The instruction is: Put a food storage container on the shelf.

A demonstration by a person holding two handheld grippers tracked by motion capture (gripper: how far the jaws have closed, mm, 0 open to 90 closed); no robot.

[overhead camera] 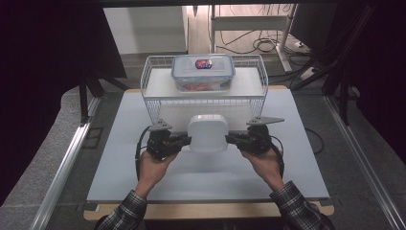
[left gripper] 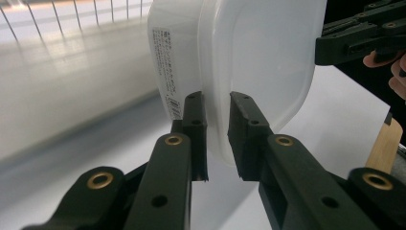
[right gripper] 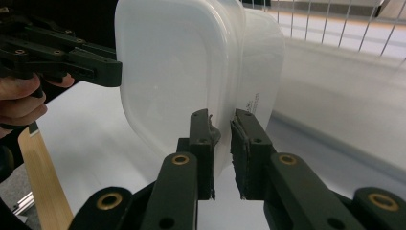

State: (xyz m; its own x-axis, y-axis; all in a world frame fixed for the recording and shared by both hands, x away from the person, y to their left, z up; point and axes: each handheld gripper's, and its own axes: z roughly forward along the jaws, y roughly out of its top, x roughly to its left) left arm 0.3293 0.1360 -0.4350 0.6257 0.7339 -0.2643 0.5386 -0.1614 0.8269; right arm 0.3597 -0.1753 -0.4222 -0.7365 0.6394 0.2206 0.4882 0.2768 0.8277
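Left gripper (left gripper: 218,139) view shows white container's (overhead camera: 207,132) label, seemingly printed text.

1. We see a pale white surface (overhead camera: 210,179) with a wooden edge (overhead camera: 206,211) along its near side.
2. Around it lies grey speckled floor (overhead camera: 43,167), crossed by metal rails (overhead camera: 60,175) on both sides.
3. Beyond it, we see a white wall panel (overhead camera: 143,28) and a metal frame (overhead camera: 249,21).
4. Black cables (overhead camera: 263,45) coil on the far floor.
5. Dark drapes (overhead camera: 43,62) close both sides; light falls from above.
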